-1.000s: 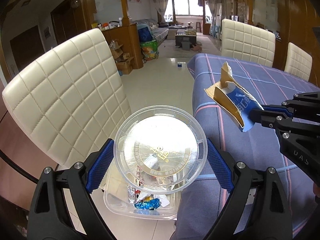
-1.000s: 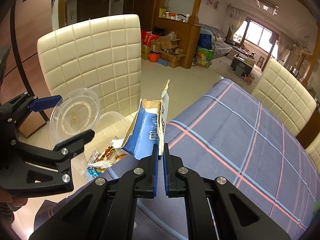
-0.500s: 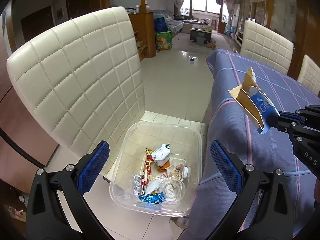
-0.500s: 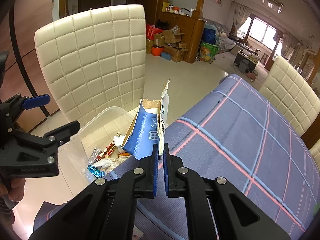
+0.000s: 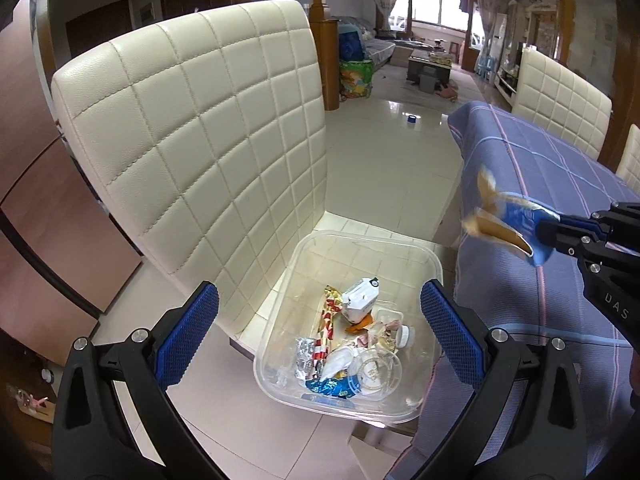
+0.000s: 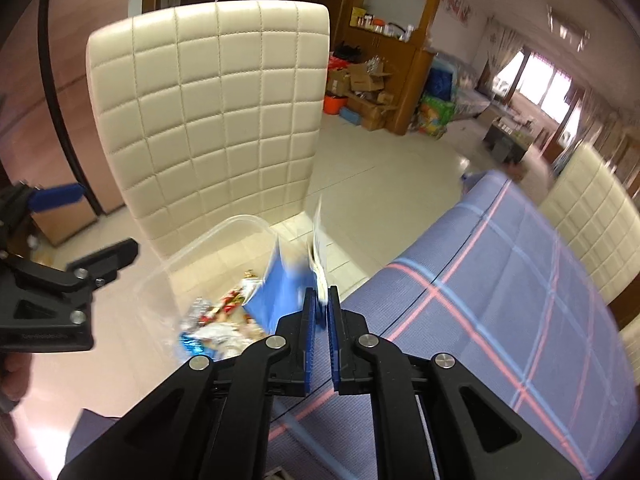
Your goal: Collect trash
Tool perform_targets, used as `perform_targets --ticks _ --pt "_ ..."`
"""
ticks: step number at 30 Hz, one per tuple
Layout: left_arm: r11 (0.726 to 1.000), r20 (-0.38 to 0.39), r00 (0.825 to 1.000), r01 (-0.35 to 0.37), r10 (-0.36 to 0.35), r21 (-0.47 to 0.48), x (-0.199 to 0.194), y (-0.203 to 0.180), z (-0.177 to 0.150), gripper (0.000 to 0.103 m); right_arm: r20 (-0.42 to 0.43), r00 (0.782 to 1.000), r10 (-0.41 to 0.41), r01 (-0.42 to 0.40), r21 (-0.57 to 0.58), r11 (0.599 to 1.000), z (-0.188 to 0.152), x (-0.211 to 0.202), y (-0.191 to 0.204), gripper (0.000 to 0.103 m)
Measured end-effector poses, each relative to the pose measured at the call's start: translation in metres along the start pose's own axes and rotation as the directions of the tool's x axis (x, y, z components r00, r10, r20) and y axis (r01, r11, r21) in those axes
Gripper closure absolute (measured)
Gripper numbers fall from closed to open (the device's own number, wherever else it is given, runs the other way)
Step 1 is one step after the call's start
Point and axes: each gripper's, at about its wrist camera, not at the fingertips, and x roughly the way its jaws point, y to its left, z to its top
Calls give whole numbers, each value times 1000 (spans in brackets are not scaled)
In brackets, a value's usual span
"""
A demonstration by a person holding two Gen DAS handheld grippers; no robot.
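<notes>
Chair stood behind the clear bin of wrappers, beside the clothed table. Right gripper had just begun parting, torn blue carton between its jaws, over the bin's edge. Left gripper gaped empty.

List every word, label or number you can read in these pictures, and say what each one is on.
"DAS": white letters on the black body of the right gripper, left wrist view.
Print on the torn blue carton it holds: blurred, unreadable.
Print on the wrappers in the clear bin: too small.
Embossed line on the left gripper: unreadable.
</notes>
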Motion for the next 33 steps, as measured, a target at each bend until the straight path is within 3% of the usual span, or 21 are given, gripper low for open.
perform_targets --ticks 1,3,10,19,26,33 --pt "1000 2 1000 -7 7 1 -1 1 -1 3 2 1000 -9 9 -5 1000 0 0 1 87" --pt "1000 2 1000 -9 9 3 -1 1 -2 3 22 999 -36 37 -3 999 -1 -2 0 34" --pt "1000 17 1000 -3 3 5 -9 -10 0 3 69 990 -124 123 25 992 -9 -18 -11 32" --pt "998 80 995 65 -66 15 -42 -48 0 3 47 977 -207 194 204 960 -37 -67 -47 23" --pt "987 104 983 144 -151 75 -75 -98 -3 3 25 963 -267 242 350 905 -76 -114 -83 22" --pt "970 109 971 194 -211 148 -101 -153 -7 3 12 933 -359 320 428 845 -115 -157 -106 22"
